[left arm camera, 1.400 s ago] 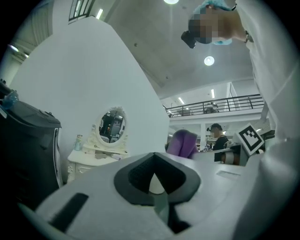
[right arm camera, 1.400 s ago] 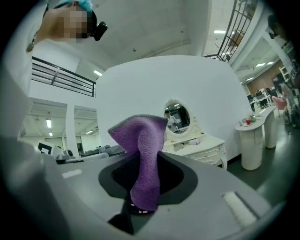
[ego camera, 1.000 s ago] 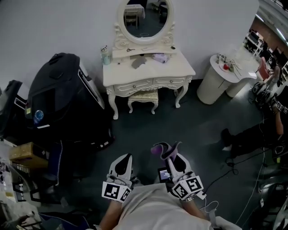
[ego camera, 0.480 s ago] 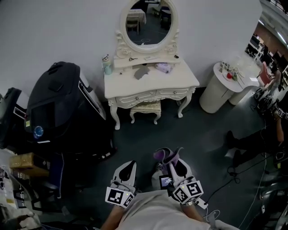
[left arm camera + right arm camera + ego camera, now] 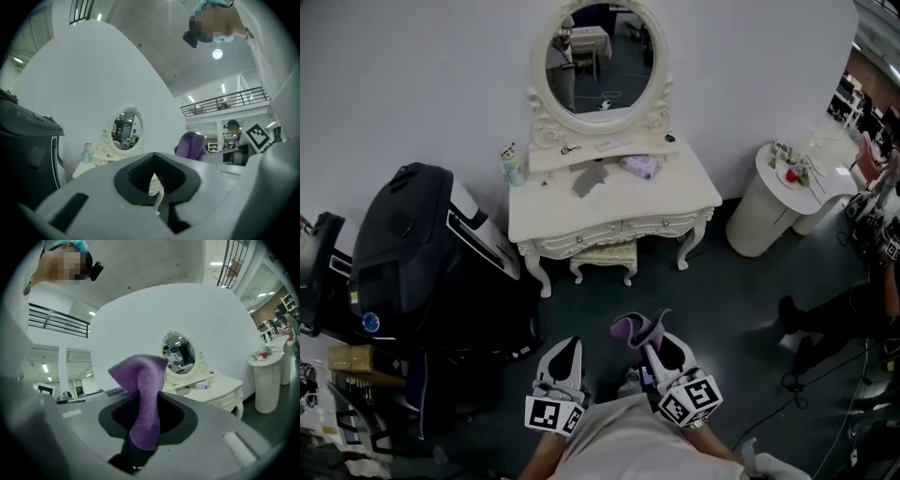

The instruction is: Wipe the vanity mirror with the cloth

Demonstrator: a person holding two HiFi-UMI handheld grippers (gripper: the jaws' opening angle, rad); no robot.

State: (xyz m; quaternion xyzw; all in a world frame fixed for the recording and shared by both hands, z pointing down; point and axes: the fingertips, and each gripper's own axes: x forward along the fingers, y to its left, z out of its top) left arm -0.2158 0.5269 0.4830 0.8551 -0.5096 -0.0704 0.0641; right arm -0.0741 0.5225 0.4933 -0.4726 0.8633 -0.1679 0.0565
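Two grippers point level toward the wall. The oval vanity mirror in its carved cream frame [image 5: 600,61] stands well apart from both, above the cream dressing-table worktop [image 5: 675,195]. Your right gripper [image 5: 145,416] has its fingers pinching the purple fleece cloth [image 5: 140,380] by a lower fold, and the upper flap stands free above them. Your left gripper [image 5: 154,180] has its fingers pressed together on nothing.

By my reading the wipe has not begun; you have the approach to make first. The grip looks shallow, so dragging across the glass could pull the cloth out. If the flap folds away, a bare finger could scrape the mirror.

Reaching over the worktop, you could knock the small pale bottle [image 5: 514,167], the grey rag-like piece [image 5: 591,178] or the lilac bundle [image 5: 639,166]. The padded stool [image 5: 602,255] tucked beneath may keep you from standing close, forcing a long, less steady reach.
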